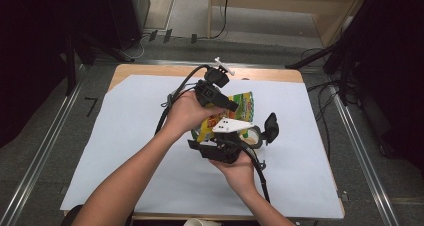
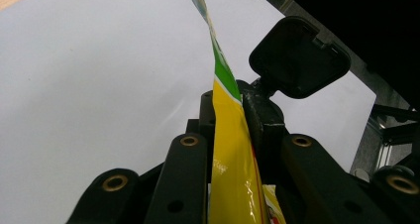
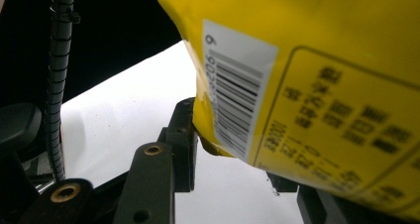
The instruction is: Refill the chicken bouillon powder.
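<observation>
Left gripper [image 2: 233, 149] clamped edge-on onto yellow snack bag [image 2: 230, 184], held above white sheet [image 1: 130, 136]. Right gripper [image 3: 233, 154] pinching bag's lower edge by barcode [image 3: 233, 100].

Even overhead light, bright white table sheet [image 1: 150, 136], dark upper corners in the high view, glare streaks on yellow packet [image 2: 233, 184], blurred print lower right of the right gripper view.
</observation>
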Available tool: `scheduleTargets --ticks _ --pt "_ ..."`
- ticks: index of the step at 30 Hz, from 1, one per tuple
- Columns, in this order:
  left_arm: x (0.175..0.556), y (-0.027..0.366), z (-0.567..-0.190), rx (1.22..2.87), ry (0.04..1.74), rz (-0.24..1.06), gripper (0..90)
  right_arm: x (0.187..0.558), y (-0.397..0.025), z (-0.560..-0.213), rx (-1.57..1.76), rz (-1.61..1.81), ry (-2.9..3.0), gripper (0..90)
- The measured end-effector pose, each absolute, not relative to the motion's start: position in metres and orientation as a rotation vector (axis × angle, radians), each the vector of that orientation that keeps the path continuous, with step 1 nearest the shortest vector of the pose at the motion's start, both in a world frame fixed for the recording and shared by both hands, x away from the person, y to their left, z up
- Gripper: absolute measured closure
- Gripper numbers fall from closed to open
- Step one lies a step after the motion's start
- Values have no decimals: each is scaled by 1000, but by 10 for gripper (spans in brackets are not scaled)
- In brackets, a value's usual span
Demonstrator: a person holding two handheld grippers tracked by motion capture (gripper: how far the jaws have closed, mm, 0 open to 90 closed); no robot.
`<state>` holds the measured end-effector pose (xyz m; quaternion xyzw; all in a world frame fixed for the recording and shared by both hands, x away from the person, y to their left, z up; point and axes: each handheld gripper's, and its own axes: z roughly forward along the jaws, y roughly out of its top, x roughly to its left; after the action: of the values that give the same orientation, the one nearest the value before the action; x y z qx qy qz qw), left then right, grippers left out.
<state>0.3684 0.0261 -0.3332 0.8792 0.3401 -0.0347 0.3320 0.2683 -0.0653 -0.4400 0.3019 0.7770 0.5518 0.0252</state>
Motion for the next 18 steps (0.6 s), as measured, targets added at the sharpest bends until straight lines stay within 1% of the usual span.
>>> scheduleTargets --ticks 18 --pt "370 26 -335 2304 899 -104 802 268 -65 -440 947 1717 2405 628"
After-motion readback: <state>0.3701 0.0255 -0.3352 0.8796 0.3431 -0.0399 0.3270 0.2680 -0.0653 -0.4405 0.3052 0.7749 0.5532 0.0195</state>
